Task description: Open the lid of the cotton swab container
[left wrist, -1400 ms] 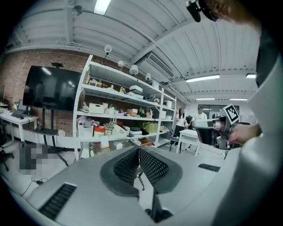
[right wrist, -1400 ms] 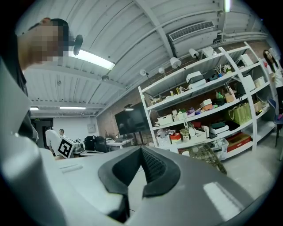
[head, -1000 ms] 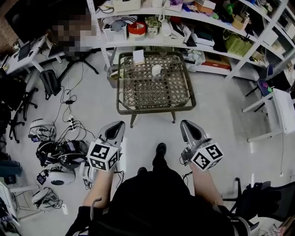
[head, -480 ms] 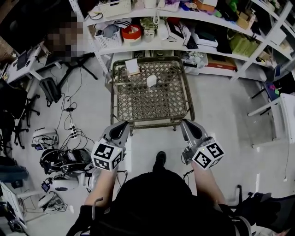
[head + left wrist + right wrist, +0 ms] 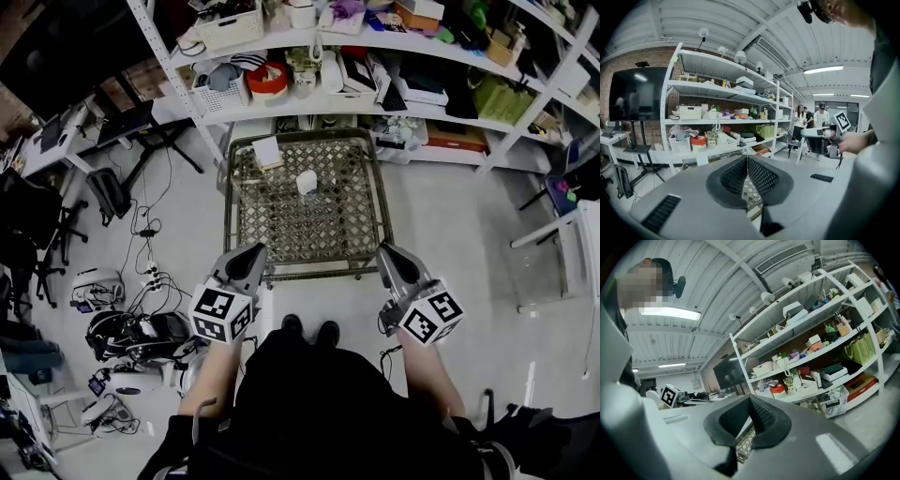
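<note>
Standing on wicker table (image 5: 246,217), small white cotton swab container (image 5: 307,181), left claw (image 5: 254,250) and right claw (image 5: 386,250) pressed together

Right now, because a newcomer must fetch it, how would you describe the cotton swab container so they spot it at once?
In front of the white shelves stands a low table with a woven lattice top. Near the middle of its far half sits the cotton swab container, small, white and upright. Its only neighbour, a pale square card, is by the far left corner.
</note>
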`<state>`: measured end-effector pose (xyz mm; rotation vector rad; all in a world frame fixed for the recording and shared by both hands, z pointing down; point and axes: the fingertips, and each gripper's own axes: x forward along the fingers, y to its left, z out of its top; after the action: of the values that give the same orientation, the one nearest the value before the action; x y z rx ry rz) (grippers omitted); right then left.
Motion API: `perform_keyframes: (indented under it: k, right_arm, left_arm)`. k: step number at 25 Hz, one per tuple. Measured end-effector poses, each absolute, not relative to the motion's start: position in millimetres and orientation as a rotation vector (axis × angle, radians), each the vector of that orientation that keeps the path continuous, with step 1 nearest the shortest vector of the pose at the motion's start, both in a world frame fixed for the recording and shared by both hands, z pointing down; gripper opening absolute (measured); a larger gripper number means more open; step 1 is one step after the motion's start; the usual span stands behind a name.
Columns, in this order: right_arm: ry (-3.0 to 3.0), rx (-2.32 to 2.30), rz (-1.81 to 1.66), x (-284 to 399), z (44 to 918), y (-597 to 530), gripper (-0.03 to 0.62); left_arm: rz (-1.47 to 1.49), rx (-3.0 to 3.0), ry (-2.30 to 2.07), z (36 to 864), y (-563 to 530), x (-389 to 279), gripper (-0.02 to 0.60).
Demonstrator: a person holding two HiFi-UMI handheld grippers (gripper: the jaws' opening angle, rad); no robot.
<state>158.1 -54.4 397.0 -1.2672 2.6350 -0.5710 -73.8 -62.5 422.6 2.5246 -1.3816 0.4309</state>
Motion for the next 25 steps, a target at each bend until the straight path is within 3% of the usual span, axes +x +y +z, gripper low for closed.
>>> perform_keyframes:
  k: [25]
  right_arm:
    - [2.66, -1.353, -0.668, 68, 418, -192, 0.011]
  left_arm:
    - [0.36, 2.626, -1.191, 443, -216, -126, 0.011]
